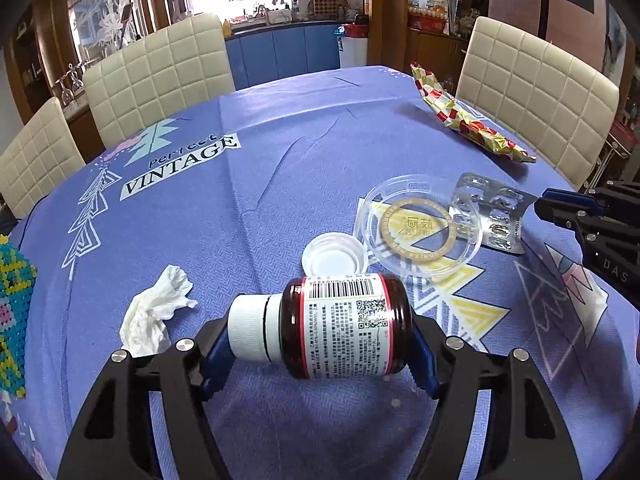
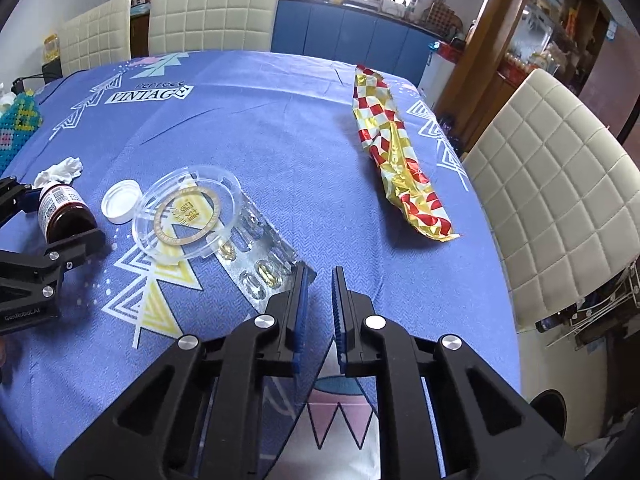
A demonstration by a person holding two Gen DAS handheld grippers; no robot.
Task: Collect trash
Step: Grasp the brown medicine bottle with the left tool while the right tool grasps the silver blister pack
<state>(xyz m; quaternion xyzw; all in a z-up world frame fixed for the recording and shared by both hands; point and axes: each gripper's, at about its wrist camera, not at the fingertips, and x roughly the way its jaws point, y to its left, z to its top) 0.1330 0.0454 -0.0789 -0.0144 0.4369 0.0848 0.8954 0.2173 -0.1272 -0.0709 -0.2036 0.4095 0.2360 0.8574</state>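
Note:
A brown pill bottle (image 1: 344,320) with a white cap lies on its side on the blue tablecloth (image 1: 280,160). My left gripper (image 1: 320,326) has its blue pads against the bottle's two ends and is shut on it. Around it lie a crumpled tissue (image 1: 156,312), a loose white cap (image 1: 332,256), a clear round plastic lid (image 1: 420,228) and a silver blister pack (image 2: 260,272). My right gripper (image 2: 320,270) stands shut at the pack's near corner, its left fingertip over that corner; cloth shows in the narrow gap. A gold and red wrapper (image 2: 400,160) lies far right.
Cream padded chairs (image 2: 552,184) stand along the far and right edges of the table. A beaded object (image 1: 12,300) sits at the left edge. The right gripper (image 1: 560,212) shows at the right of the left wrist view. Bare cloth stretches across the far half.

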